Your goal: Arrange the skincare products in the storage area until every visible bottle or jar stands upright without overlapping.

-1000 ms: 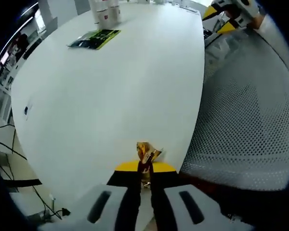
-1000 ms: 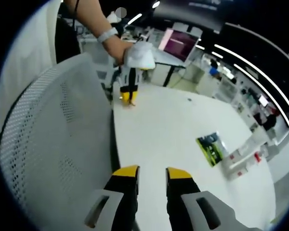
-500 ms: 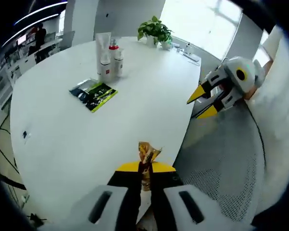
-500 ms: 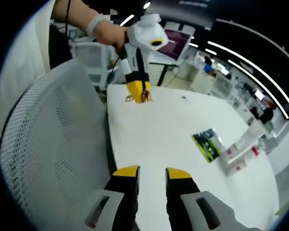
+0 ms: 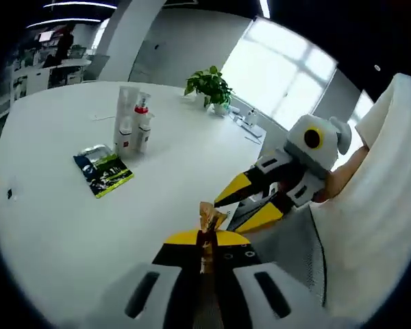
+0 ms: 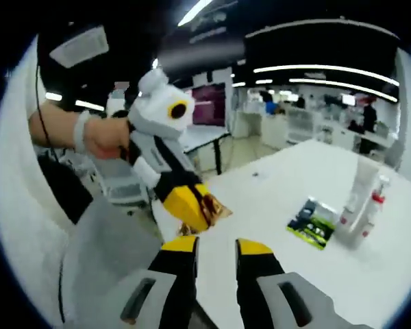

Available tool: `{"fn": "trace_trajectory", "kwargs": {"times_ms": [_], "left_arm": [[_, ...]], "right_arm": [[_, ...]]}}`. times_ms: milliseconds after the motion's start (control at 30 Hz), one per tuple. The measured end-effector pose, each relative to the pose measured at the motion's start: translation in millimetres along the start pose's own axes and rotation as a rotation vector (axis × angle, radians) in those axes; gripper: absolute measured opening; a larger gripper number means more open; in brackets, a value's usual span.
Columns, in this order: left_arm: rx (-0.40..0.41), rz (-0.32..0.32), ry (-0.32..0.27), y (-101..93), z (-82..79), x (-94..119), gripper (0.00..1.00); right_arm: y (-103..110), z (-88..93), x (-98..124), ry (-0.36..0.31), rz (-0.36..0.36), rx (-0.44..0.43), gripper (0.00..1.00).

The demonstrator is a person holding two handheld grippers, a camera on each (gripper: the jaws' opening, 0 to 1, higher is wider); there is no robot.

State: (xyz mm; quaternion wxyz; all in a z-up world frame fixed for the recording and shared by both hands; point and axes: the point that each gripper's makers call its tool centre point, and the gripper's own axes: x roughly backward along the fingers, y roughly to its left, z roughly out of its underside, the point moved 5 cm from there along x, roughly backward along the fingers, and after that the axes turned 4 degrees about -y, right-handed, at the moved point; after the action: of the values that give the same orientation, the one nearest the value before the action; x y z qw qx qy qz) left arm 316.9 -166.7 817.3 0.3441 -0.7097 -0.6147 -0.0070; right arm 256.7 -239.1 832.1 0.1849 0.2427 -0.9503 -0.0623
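Observation:
My left gripper point(image 5: 207, 241) is shut on a small crumpled gold wrapper point(image 5: 207, 221), held up above the white table point(image 5: 55, 226). My right gripper point(image 5: 227, 214) comes in from the right, open, its yellow jaw tips close beside the wrapper. In the right gripper view the left gripper point(image 6: 195, 214) hangs just ahead of my open right gripper point(image 6: 216, 248), the wrapper point(image 6: 214, 207) sticking out of it. A white tube and two pump bottles with red tops point(image 5: 131, 125) stand upright together far across the table, and the same bottles point(image 6: 363, 205) show at the right.
A green and black flat packet point(image 5: 103, 175) lies on the table near the bottles, the packet point(image 6: 314, 223) also in the right gripper view. A potted plant point(image 5: 209, 86) stands at the far edge. A person's hand point(image 6: 104, 136) holds the left gripper. Office desks and screens fill the background.
Both views have tilted up from the table and chair. The two grippers have come close together, and the left one still holds the wrapper.

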Motion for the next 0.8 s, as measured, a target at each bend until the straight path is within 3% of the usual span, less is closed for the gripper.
{"fn": "trace_trajectory", "kwargs": {"times_ms": [133, 267, 600, 667, 700, 800], "left_arm": [[0.004, 0.015, 0.004, -1.7, 2.2, -1, 0.01], [0.023, 0.05, -0.009, -6.8, 1.5, -2, 0.01], [0.02, 0.13, 0.053, -14.3, 13.2, -6, 0.03], [0.007, 0.13, 0.03, -13.0, 12.9, -5, 0.07], [0.029, 0.102, 0.013, -8.2, 12.7, -3, 0.12], [0.102, 0.128, -0.009, -7.9, 13.3, -1, 0.2]], "right_arm": [[4, -6.0, 1, -0.017, -0.036, -0.003, 0.07], [8, -2.6, -1, 0.006, -0.061, 0.022, 0.06], [12, 6.0, -1, 0.054, -0.115, 0.081, 0.0], [12, 4.0, 1, 0.047, -0.144, 0.018, 0.0], [10, 3.1, 3, 0.043, -0.148, 0.001, 0.0], [6, 2.7, 6, 0.032, -0.16, -0.025, 0.0]]}}
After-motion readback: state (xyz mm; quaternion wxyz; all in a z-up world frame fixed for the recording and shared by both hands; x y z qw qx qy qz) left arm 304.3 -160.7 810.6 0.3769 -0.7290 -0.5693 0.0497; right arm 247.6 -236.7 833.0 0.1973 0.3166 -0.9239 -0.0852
